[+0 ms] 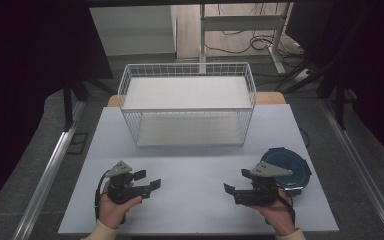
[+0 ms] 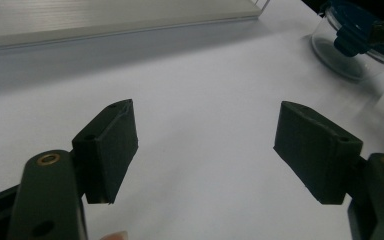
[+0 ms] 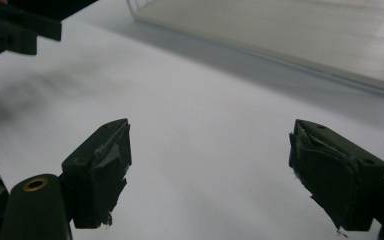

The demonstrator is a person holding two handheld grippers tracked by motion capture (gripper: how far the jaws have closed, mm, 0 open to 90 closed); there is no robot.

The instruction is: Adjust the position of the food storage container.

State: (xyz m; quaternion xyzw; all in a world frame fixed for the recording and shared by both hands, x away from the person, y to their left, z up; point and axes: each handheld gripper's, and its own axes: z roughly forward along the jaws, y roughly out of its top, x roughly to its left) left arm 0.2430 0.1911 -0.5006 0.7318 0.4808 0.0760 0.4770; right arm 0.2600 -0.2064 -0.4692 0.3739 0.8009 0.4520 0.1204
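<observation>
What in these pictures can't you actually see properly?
- Container, high view: the right gripper and hand hide its near left part; contents too small to tell.
- Same container, left gripper view: cut off by the picture's right edge.
- Left gripper, right gripper view: dark, blurred, cut off at the top left corner.

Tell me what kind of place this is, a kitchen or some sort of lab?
Most likely a lab or recording workspace, not a kitchen. A white table stands between dark curtains, cables trail on the floor behind it, and a person holds a left gripper and right gripper over it, near a wire basket.
</observation>
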